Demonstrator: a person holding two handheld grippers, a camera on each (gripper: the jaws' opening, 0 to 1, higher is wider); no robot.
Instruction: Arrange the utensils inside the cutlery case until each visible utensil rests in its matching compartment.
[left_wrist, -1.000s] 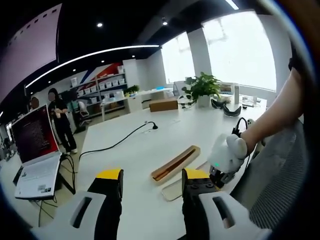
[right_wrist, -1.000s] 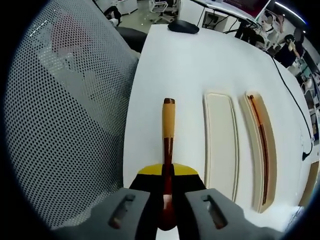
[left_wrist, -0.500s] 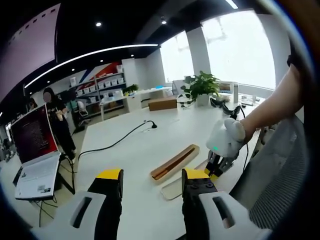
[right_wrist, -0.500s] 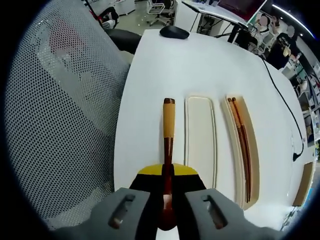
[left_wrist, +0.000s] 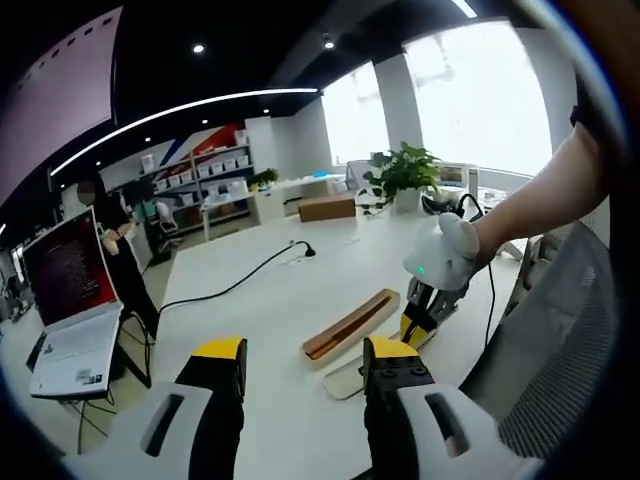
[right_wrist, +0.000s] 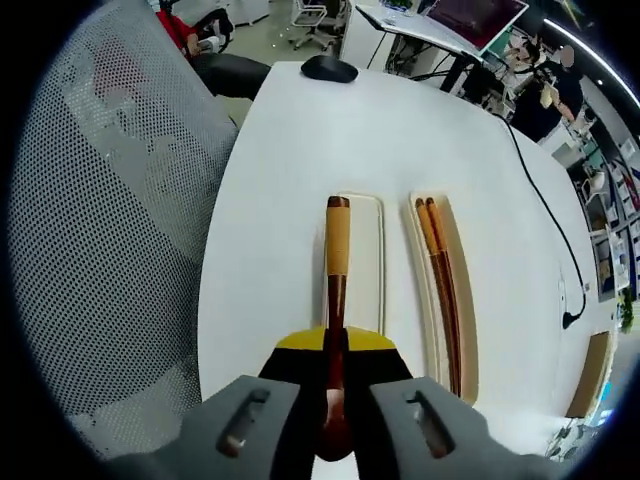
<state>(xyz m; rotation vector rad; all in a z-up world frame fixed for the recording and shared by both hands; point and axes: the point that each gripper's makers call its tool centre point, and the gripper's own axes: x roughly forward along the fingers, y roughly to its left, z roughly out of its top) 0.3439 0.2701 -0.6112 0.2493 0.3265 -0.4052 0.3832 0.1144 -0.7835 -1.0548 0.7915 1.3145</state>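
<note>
My right gripper (right_wrist: 335, 345) is shut on a wooden utensil (right_wrist: 337, 250) with a dark red-brown shaft and a tan end that points forward. Its tip hangs over the left part of the empty cream tray (right_wrist: 368, 270). Right of that tray, the tan tray (right_wrist: 462, 300) holds a pair of brown chopsticks (right_wrist: 438, 270). In the left gripper view my left gripper (left_wrist: 305, 370) is open with nothing between its fingers, short of the tan tray (left_wrist: 350, 325) and the cream tray (left_wrist: 345, 378). The right gripper (left_wrist: 428, 300) hovers above them in a person's hand.
A grey mesh chair back (right_wrist: 110, 230) stands close along the table's edge. On the white table lie a black mouse (right_wrist: 329, 68) and a black cable (left_wrist: 240, 280). A potted plant (left_wrist: 405, 178) and an open laptop (left_wrist: 65, 300) stand further off. People stand in the background.
The right gripper has carried the utensil sideways from beside the cream tray to over it. In the left gripper view it has risen and moved left. The left gripper has stayed put.
</note>
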